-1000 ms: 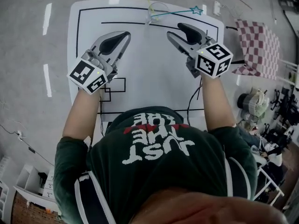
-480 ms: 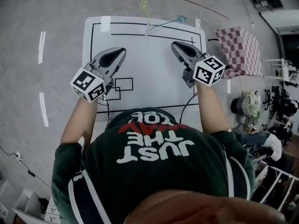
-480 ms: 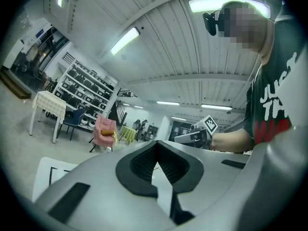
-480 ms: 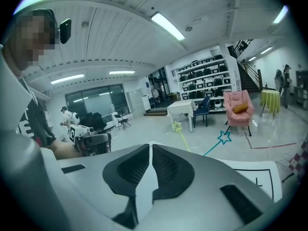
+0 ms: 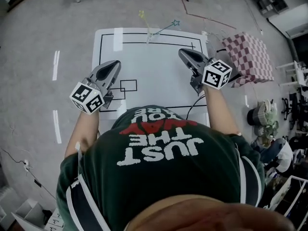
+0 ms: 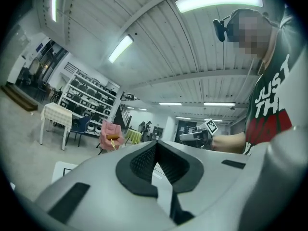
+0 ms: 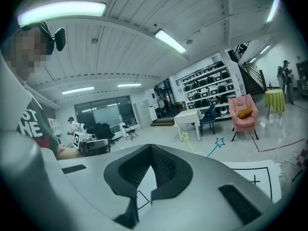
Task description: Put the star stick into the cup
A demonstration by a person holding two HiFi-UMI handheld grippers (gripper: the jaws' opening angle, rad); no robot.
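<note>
A small clear cup [image 5: 150, 34] stands at the far edge of the white table [image 5: 159, 81]. Two star sticks lean out of it, a yellow one [image 5: 142, 18] and a blue one [image 5: 170, 26]. My left gripper [image 5: 115, 63] hovers over the table's left side, jaws shut and empty [image 6: 155, 144]. My right gripper [image 5: 183, 53] hovers over the right side, also shut on nothing [image 7: 151, 147]. Both are well short of the cup. From the right gripper view the yellow star [image 7: 184, 136] and blue star [image 7: 220, 142] show ahead.
A checkered-cloth box [image 5: 250, 57] stands right of the table, with cables [image 5: 211, 20] on the floor behind it. White tape strips [image 5: 56, 64] mark the floor at left. Far off are a pink armchair [image 7: 240, 115] and a white table [image 7: 189, 118].
Both grippers have drawn back from the cup toward the table's near edge. The head camera has risen, so the table looks smaller. The sticks stay in the cup.
</note>
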